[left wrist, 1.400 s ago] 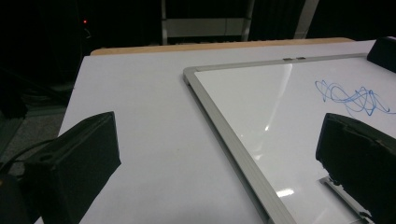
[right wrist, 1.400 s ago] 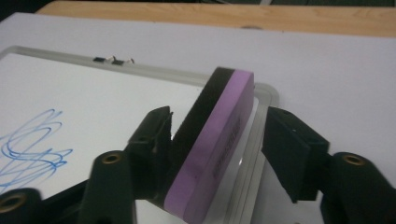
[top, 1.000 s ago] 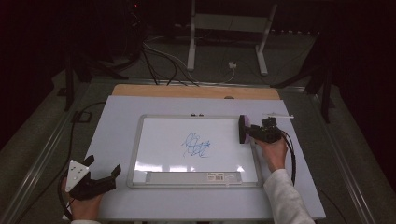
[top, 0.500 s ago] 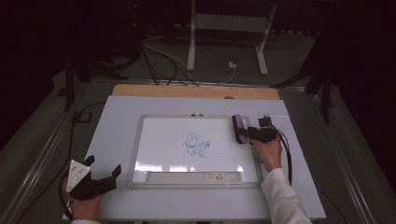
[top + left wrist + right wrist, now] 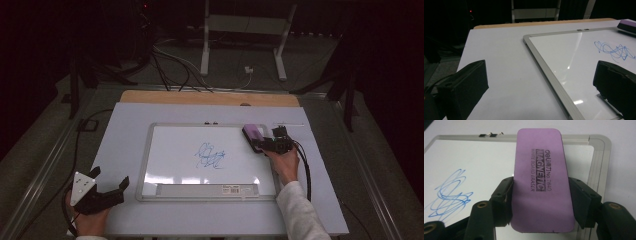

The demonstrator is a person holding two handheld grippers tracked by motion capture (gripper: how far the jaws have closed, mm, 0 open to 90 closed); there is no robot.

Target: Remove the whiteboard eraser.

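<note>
One purple eraser (image 5: pixel 540 180) sat at the whiteboard's (image 5: pixel 175 150) 2 o'clock corner, the right gripper (image 5: pixel 264 144) having just closed its jaws onto its sides. Looked like pickup done; next it'd need dragging toward 8 o'clock over the blue scribble (image 5: pixel 210 156). Left gripper (image 5: pixel 107 192) sat parted, idle.

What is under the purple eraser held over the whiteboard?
Under the purple eraser, gripped by the right hand-held gripper, lies the whiteboard near its right frame. The spot directly beneath, and any contact, is hidden.

White-topped table (image 5: pixel 125 150); whiteboard (image 5: pixel 175 155) lies flat on it, centre; wooden strip (image 5: pixel 210 98) along far edge.
</note>
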